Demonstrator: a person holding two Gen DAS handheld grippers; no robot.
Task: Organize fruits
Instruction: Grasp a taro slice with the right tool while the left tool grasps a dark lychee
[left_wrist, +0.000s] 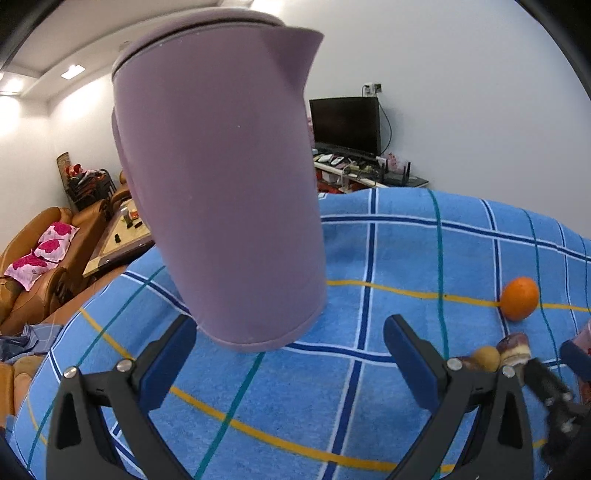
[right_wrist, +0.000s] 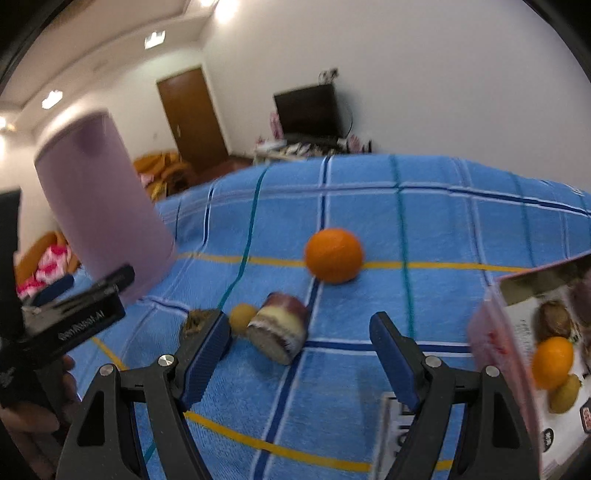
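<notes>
An orange (right_wrist: 333, 255) lies on the blue checked cloth (right_wrist: 461, 229); it also shows far right in the left wrist view (left_wrist: 520, 298). Nearer lie a purple-skinned cut fruit piece (right_wrist: 280, 330), a small yellow round fruit (right_wrist: 242, 317) and a brown spiky piece (right_wrist: 197, 323). My right gripper (right_wrist: 299, 350) is open, just short of the cut piece. My left gripper (left_wrist: 291, 365) is open and empty, right in front of a tall purple kettle (left_wrist: 221, 184). The left gripper shows at the left of the right wrist view (right_wrist: 74, 314).
A pink box with fruit pictures (right_wrist: 535, 358) stands at the right. A TV stand (left_wrist: 351, 162) and brown sofas (left_wrist: 40, 266) lie beyond the table. The cloth (left_wrist: 406, 251) falls away at the far edge.
</notes>
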